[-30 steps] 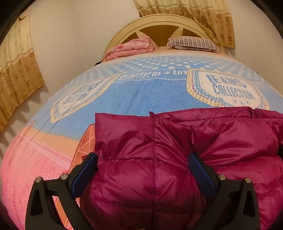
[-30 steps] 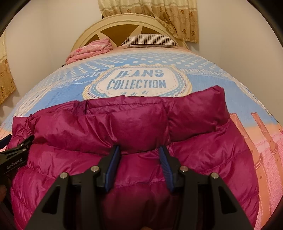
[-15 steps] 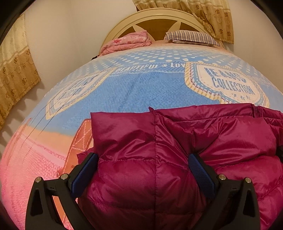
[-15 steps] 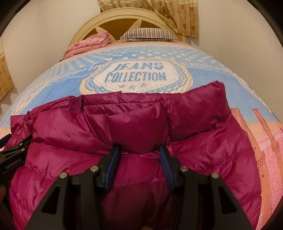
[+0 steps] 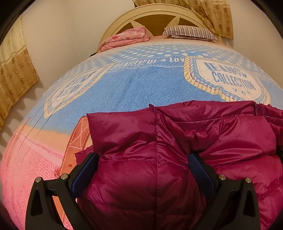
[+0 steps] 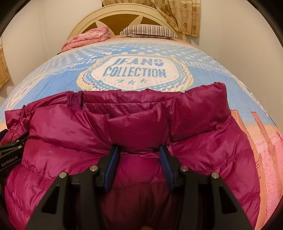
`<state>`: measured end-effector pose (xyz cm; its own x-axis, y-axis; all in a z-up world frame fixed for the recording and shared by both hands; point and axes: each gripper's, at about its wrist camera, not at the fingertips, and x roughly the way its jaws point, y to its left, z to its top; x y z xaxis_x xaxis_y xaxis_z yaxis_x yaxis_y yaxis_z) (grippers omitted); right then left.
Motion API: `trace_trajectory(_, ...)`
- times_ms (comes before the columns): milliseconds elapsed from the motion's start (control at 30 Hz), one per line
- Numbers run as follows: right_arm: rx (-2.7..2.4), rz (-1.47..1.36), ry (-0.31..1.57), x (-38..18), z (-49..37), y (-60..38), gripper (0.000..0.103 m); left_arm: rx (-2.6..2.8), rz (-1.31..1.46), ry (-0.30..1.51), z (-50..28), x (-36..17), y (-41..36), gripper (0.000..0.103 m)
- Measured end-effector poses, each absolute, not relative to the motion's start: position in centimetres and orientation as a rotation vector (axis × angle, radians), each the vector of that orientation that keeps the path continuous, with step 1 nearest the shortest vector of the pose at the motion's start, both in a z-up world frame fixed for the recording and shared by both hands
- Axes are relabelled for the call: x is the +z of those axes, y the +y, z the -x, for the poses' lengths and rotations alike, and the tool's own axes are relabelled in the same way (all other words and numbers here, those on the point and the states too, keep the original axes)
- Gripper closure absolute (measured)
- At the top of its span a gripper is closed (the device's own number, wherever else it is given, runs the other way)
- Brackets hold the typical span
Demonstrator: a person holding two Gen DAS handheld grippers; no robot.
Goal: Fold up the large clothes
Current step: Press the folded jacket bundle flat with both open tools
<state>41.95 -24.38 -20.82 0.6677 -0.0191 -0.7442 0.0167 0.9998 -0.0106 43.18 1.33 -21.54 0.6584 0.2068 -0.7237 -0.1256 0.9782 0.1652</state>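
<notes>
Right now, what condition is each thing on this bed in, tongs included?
Magenta puffer jacket: lying on the bed, partly folded.
Left tongs: open wide, jacket bulging between the fingers.
Right tongs: part open around a jacket fold.
Pink blanket: folded by the headboard.
Striped pillow: lying flat.

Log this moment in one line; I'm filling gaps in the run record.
stage: mid-fold | left gripper: open, straddling magenta down jacket | right gripper: partly closed around jacket fold | surface: bed

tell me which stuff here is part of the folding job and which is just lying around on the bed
Part of the job: magenta puffer jacket, left gripper, right gripper, bed cover as work surface.

Lying about: pink folded blanket, striped pillow, curtains.
</notes>
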Motion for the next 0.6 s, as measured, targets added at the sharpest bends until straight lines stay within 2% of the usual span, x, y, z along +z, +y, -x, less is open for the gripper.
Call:
trace_trajectory(433,-0.033,0.039,0.853,-20.6,-42.1,-24.0,0.053,0.203,-0.126,0.832,-43.3,-21.7,1.0,0.001)
trace_trajectory(600,-0.012,-0.023,0.79,-17.1,-40.0,-23.2,0.052,0.208,-0.131,0.826,-43.3,-21.7,1.0,0.001)
